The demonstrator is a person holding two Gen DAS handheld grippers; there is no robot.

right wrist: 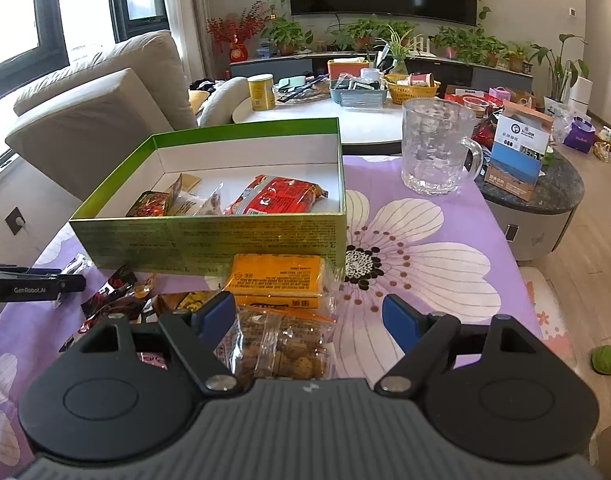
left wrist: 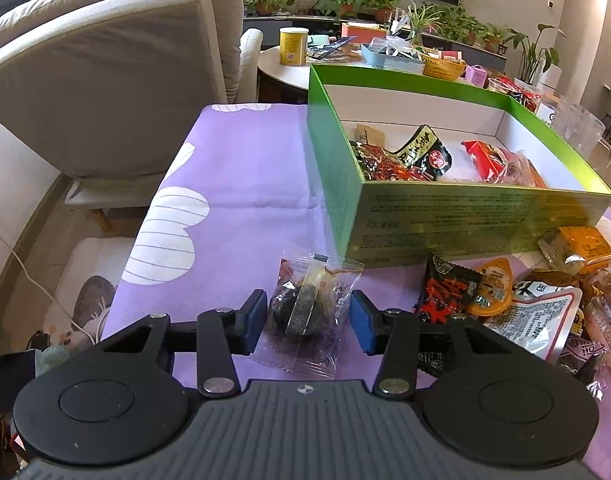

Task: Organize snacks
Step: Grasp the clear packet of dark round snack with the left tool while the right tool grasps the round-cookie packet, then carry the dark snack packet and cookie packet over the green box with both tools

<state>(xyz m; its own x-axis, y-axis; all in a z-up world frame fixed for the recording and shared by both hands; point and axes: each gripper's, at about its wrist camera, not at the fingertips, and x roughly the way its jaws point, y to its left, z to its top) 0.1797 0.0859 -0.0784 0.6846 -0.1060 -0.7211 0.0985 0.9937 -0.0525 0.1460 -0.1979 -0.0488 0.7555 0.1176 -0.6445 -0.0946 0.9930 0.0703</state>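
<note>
A clear packet (left wrist: 309, 312) holding a dark round snack lies between the left gripper's (left wrist: 308, 320) released jaws; the green box (left wrist: 445, 220) stands just behind. The right gripper (right wrist: 309, 320) hangs released over a nut bag (right wrist: 281, 344).

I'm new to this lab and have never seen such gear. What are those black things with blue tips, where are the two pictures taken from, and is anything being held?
They are two hand-held grippers that a person carries, one in each hand; each has a camera looking forward along its two blue-padded fingers. One picture is from the left gripper, the other from the right gripper.

On the purple flowered cloth stands an open green box with some snacks inside; a pile of loose snack packets lies before it, and a glass mug beside it.

The left gripper straddles a clear packet with a dark snack, pads not pressing. The right gripper is open above a nut packet. Nothing is held.
</note>
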